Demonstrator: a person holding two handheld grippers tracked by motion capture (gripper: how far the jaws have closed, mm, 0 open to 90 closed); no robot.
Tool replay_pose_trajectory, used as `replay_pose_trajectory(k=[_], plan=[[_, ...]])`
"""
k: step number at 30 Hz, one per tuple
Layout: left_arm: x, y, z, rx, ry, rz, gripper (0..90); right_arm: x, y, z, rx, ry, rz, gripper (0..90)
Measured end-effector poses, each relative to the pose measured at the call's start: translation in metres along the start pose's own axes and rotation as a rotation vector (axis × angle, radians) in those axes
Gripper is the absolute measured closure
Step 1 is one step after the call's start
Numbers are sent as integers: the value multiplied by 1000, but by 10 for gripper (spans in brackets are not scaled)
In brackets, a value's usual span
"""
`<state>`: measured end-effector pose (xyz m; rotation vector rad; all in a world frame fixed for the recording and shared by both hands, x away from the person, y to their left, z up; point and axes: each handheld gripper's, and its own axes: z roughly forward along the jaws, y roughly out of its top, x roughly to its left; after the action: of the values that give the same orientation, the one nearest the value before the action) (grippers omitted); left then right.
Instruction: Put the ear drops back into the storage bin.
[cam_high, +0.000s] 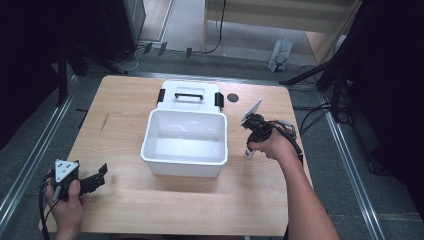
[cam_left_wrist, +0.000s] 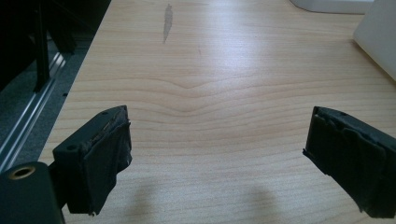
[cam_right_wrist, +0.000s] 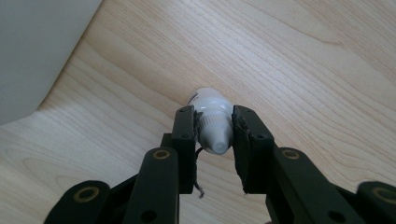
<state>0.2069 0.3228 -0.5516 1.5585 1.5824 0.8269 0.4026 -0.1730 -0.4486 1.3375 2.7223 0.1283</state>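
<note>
1. The right gripper (cam_right_wrist: 214, 135) clamps a small white bottle (cam_right_wrist: 214, 125), centre of its view, above the table (cam_right_wrist: 303, 60).
2. The left gripper (cam_left_wrist: 215, 154) gapes wide, lower frame.
3. A white bin (cam_high: 185, 145) sits mid-frame.

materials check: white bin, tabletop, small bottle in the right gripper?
White bin: looks like glossy moulded plastic, with soft sheen and rounded corners. Tabletop: pale wood or wood-look laminate, with printed or real grain; can't tell which. Small bottle: smooth white plastic with a ribbed cap, held by the right gripper.
</note>
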Motion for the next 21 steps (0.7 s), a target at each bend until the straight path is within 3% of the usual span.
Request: replay_pose_trajectory(k=[6, 21], plan=[[0, 0, 0, 3, 2, 3, 76, 3, -1, -18, -11, -5, -40, 726], [0, 0, 0, 3, 2, 3, 76, 24, 9, -98, -101, -20, -134, 727]])
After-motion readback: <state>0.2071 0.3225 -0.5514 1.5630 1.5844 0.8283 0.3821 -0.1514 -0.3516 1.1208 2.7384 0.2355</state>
